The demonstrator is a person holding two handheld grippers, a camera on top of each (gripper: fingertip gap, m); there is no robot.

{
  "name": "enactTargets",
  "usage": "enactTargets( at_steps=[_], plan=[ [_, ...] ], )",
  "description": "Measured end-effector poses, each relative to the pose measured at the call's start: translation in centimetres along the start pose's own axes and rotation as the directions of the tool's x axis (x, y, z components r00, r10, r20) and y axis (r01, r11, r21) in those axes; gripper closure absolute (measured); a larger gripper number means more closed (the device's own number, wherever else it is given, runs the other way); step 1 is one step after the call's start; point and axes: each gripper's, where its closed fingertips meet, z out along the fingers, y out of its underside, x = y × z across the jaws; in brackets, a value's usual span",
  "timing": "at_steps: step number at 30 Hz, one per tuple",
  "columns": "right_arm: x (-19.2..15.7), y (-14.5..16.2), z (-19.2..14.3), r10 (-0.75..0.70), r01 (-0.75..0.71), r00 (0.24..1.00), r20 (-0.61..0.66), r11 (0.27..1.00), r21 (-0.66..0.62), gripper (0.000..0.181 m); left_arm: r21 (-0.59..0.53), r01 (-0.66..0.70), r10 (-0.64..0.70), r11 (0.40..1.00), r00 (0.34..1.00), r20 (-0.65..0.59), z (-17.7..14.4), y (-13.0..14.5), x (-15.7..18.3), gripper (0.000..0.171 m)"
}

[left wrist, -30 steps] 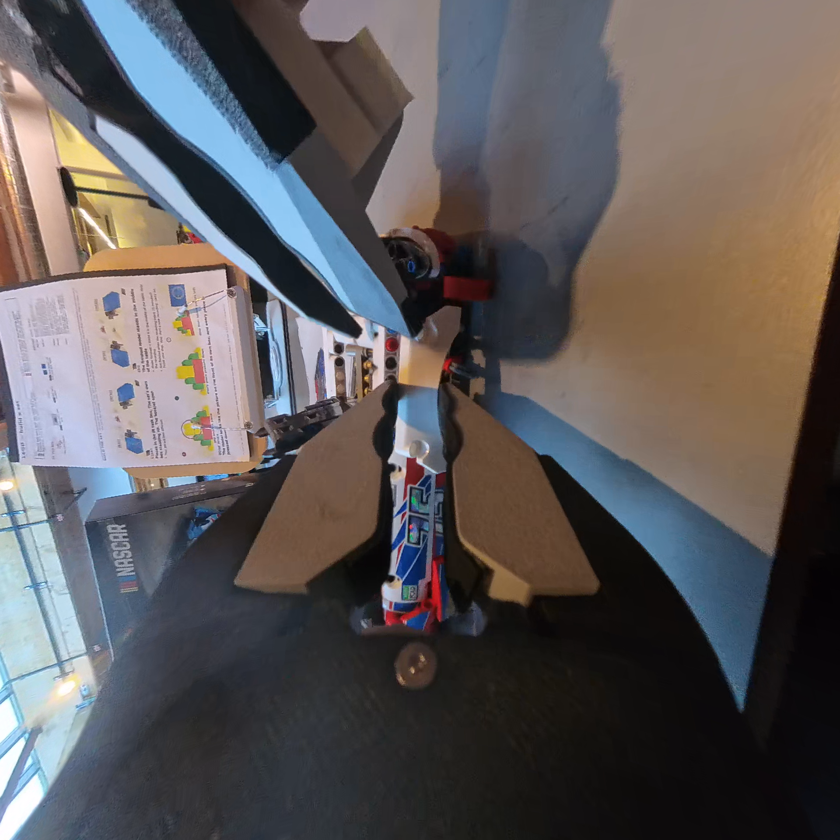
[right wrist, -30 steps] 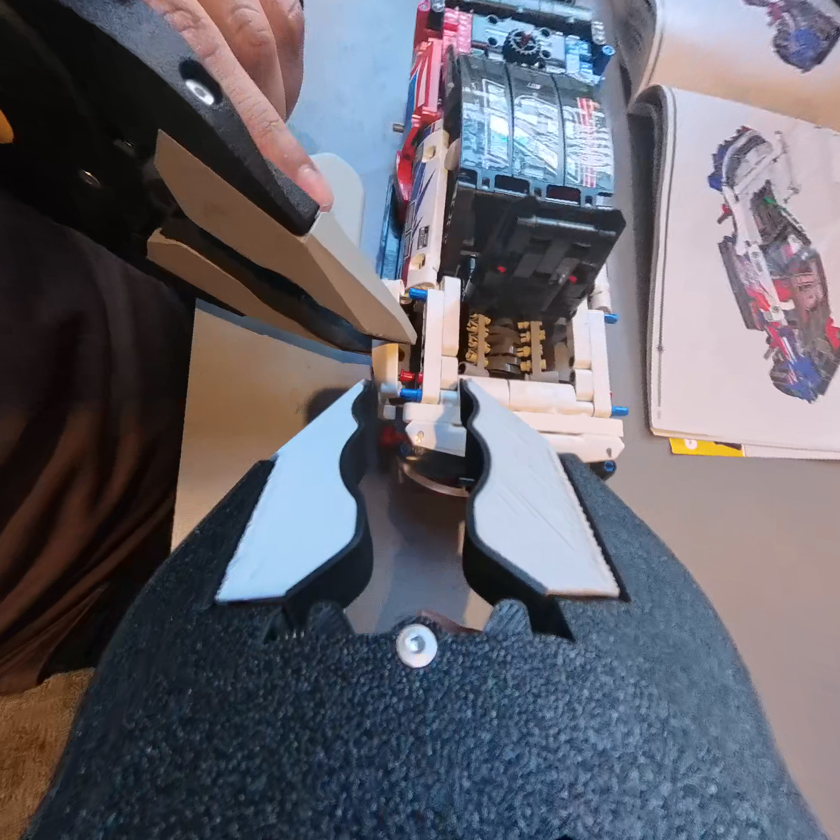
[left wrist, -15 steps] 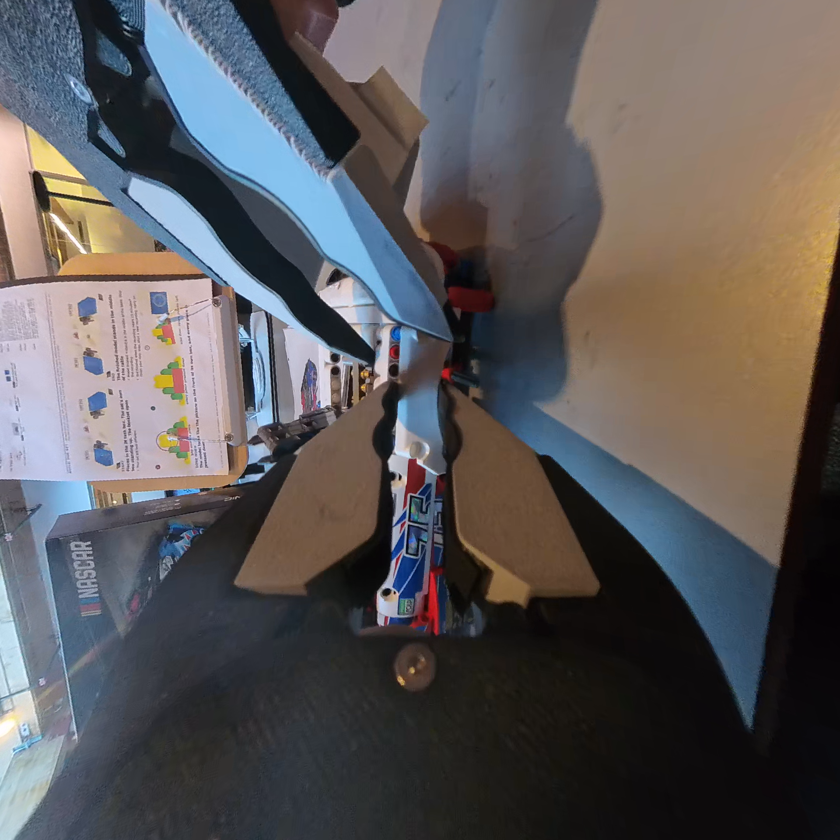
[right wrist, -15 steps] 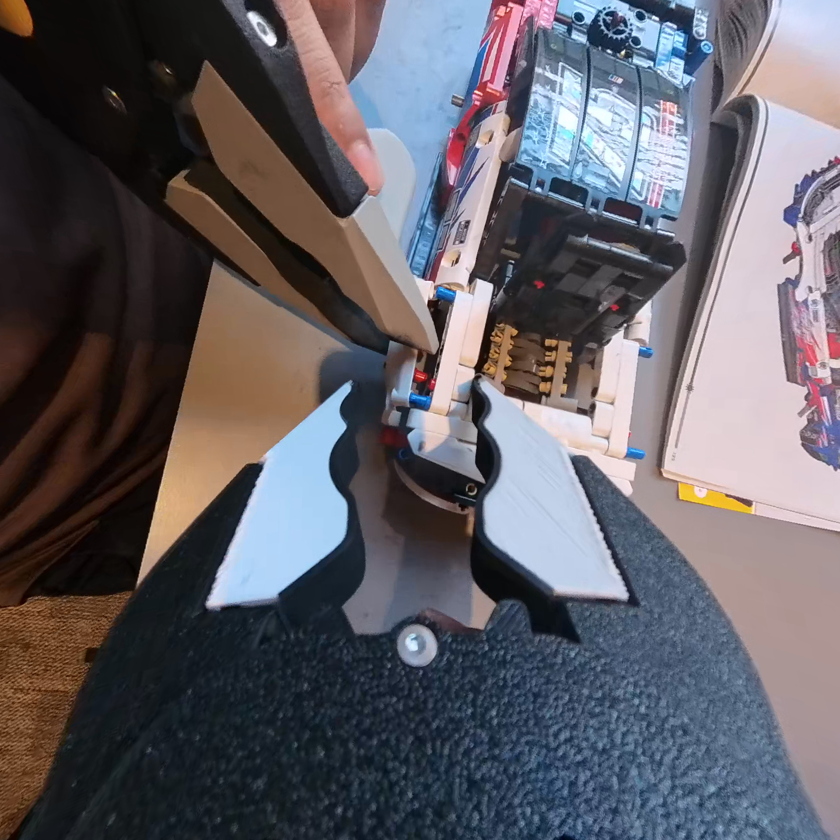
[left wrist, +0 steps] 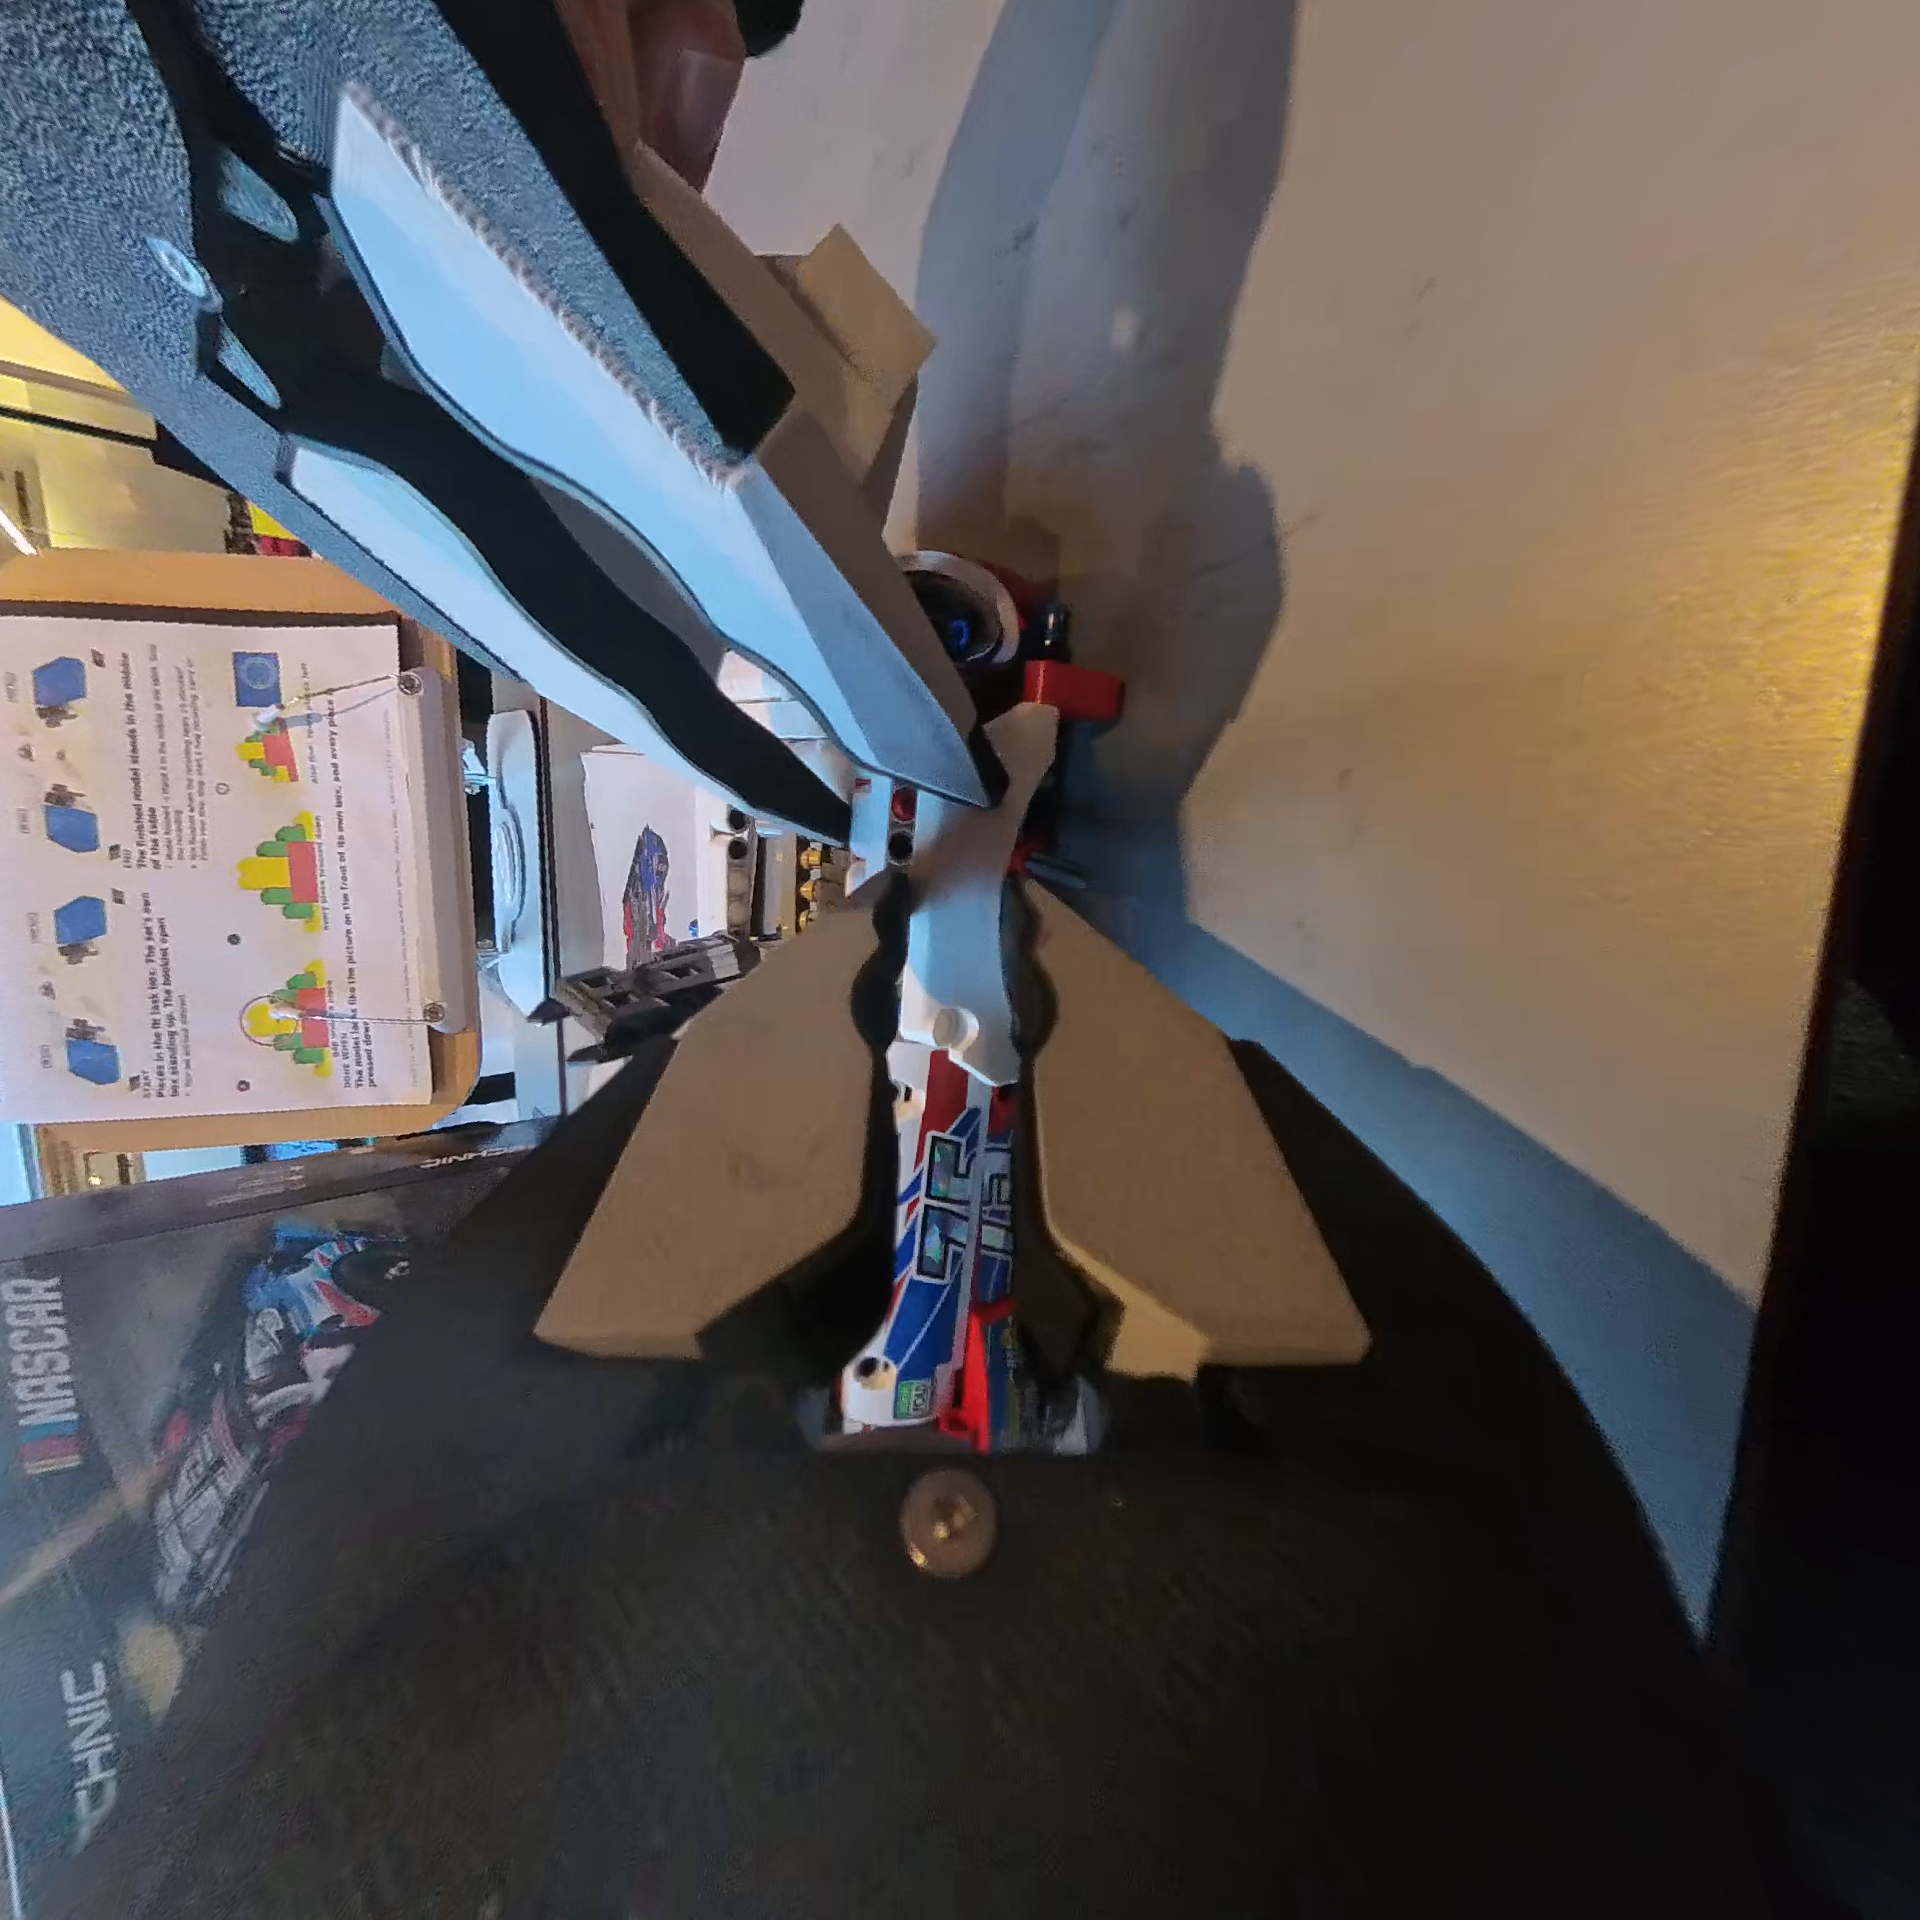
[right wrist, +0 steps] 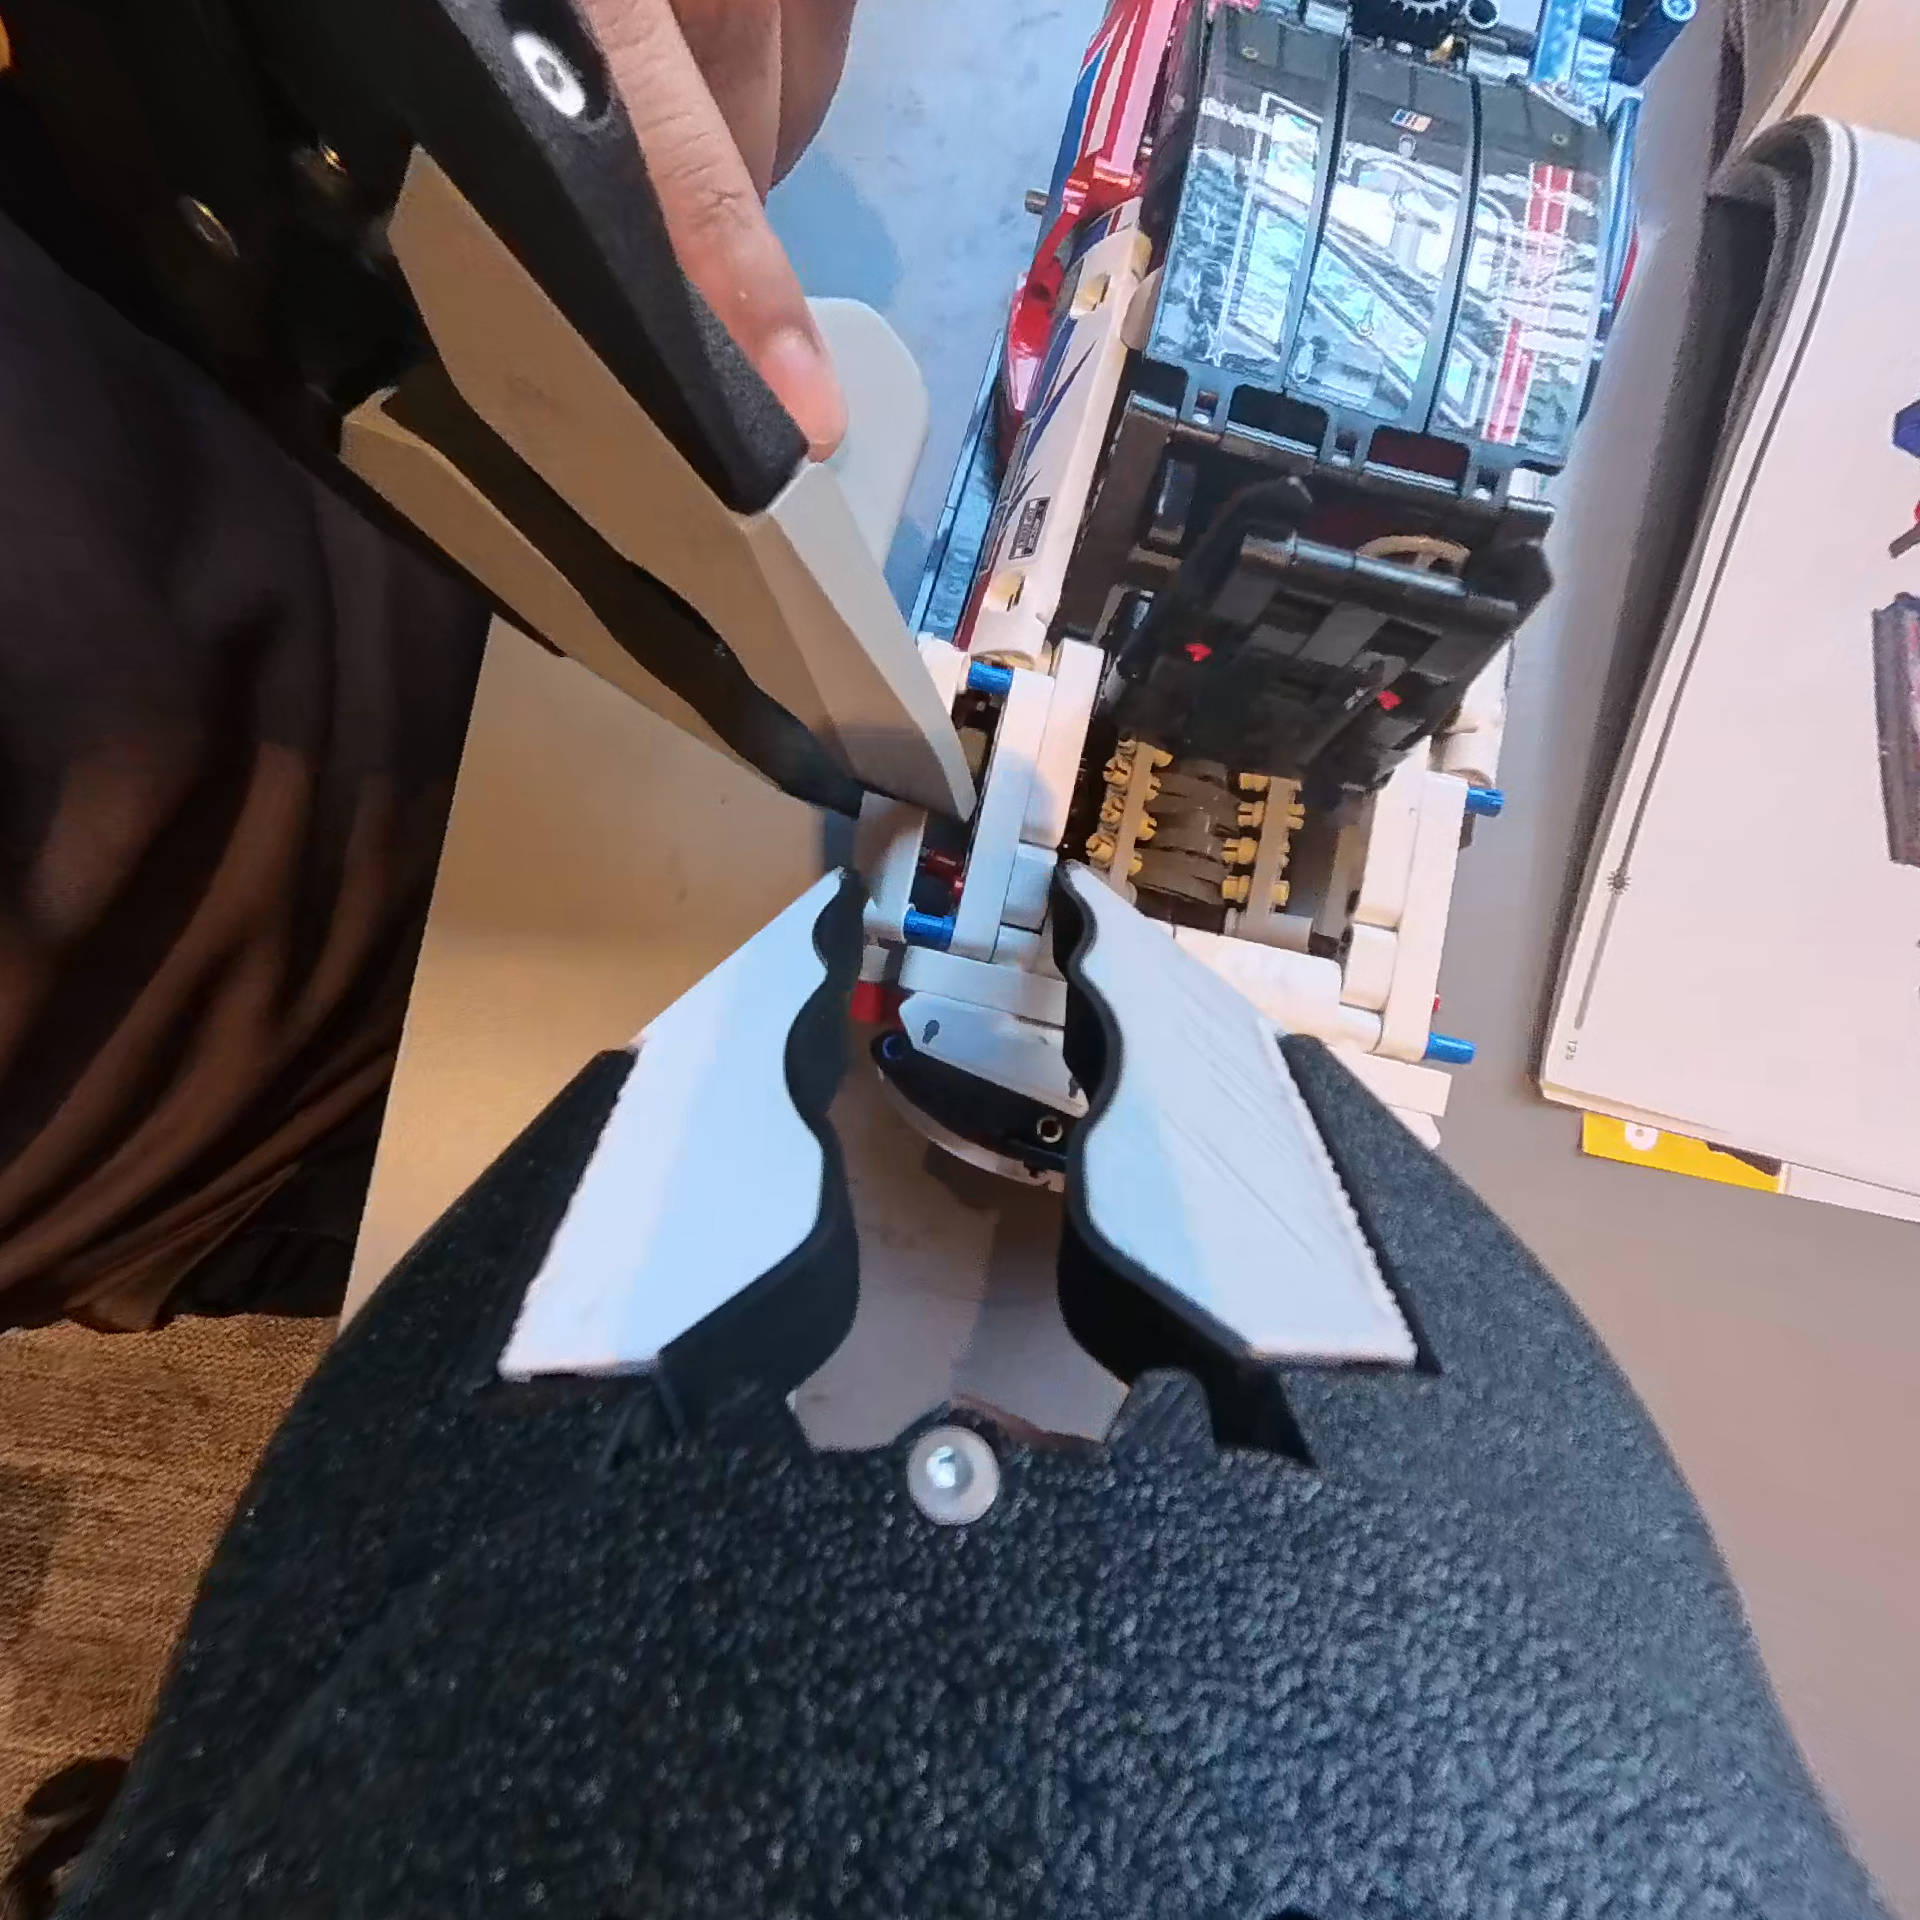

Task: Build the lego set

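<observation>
Left gripper is pinching the lego car's white side panel, right gripper is clamping its front corner; rigid but pop-apart, so I'd be gripping frame beams.

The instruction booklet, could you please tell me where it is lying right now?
In the right wrist view the instruction booklet lies open on the table at the right edge, beside the lego car.

Red, white, blue lego race car, partly built, on grey tabletop
</observation>
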Motion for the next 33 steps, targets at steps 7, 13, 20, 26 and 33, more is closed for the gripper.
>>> enactTargets(
  at_steps=[7,13,20,26,33],
  plan=[
    [0.0,0.1,0.1,0.01,-0.011,1.0,0.024,0.999,0.045,0.145,0.006,0.045,-0.044,0.999,0.999,-0.012,0.2,-0.3,-0.1,0.156],
    [0.0,0.3,-0.2,-0.037,0.037,0.999,0.002,0.998,0.046,0.14,0.007,0.046,-0.046,0.999,0.999,0.007,0.4,-0.6,-0.3,0.156],
    [0.5,0.4,-1.3,-0.087,0.087,0.996,-0.01,0.996,-0.006,0.153,0.007,0.056,-0.056,0.998,0.998,0.015,0.6,-0.8,-0.5,0.156],
    [1.0,0.0,-1.2,-0.112,0.112,0.994,0.006,0.992,-0.05,0.142,0.006,0.062,-0.062,0.998,0.998,0.017,0.5,-0.9,-0.5,0.156],
    [0.7,0.8,-0.4,-0.12,0.132,0.989,0.09,0.981,-0.142,0.139,0.0,0.064,-0.064,0.998,0.998,0.016,0.6,-0.9,-0.4,0.156]
  ],
)
